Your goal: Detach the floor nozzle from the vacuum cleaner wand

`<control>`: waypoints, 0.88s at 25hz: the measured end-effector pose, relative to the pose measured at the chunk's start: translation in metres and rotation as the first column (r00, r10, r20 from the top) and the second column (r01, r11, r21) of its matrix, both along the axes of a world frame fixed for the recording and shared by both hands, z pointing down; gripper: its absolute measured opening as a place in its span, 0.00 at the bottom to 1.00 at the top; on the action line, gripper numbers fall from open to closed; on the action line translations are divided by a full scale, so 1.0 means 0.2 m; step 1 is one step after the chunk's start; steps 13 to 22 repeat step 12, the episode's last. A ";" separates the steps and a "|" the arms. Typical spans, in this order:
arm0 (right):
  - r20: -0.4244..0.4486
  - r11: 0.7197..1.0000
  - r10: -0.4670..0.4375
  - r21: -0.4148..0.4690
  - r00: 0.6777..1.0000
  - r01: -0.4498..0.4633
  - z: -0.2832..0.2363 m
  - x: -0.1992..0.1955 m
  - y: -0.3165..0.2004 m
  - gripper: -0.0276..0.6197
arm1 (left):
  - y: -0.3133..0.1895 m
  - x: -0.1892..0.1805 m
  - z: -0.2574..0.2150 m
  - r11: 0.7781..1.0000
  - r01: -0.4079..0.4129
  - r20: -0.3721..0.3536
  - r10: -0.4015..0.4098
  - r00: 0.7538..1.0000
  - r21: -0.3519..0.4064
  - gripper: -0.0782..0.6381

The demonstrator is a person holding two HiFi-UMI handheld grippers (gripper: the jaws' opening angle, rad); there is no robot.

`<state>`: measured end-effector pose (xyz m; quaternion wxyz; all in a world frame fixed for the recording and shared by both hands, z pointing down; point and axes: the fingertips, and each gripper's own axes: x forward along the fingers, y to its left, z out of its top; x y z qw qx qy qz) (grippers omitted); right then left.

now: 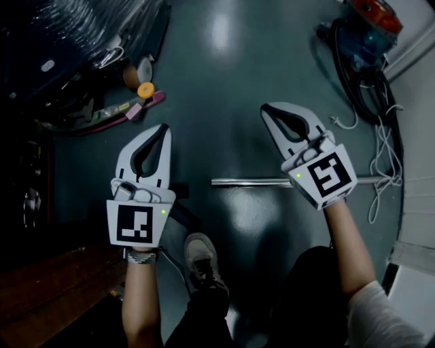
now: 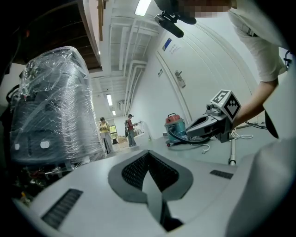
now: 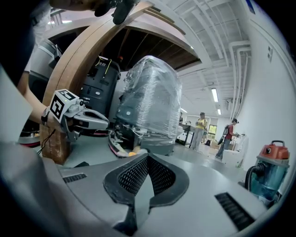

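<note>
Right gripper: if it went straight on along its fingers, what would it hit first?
Most likely the plastic-wrapped machine, dead ahead of the right gripper in its own view, across bare floor. The clutter at its base could come first; depth is unclear.

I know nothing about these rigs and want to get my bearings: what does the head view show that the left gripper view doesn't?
Only the head view: the person's shoe and wristwatch, seen from above. Only the left gripper view: two people standing far off and ceiling lights overhead. Both: the right claw, shut and empty, and the red-topped vacuum cleaner on the floor.
</note>
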<state>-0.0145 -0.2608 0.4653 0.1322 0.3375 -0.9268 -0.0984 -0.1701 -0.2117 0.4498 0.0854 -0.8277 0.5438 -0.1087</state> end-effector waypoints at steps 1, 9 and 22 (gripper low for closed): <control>-0.003 1.000 -0.001 -0.004 1.000 0.001 0.01 0.00 0.00 0.09 | 0.00 -0.01 0.01 1.000 0.003 -0.001 -0.003 1.000 -0.004 0.11; -0.015 1.000 0.011 -0.027 1.000 -0.012 0.08 0.03 0.01 0.09 | 0.00 0.00 0.08 0.999 0.007 0.035 -0.006 0.999 -0.031 0.11; -0.019 0.999 0.018 -0.035 1.000 -0.019 0.10 0.04 0.00 0.09 | -0.01 -0.02 0.10 0.999 0.027 0.045 -0.025 0.999 -0.044 0.11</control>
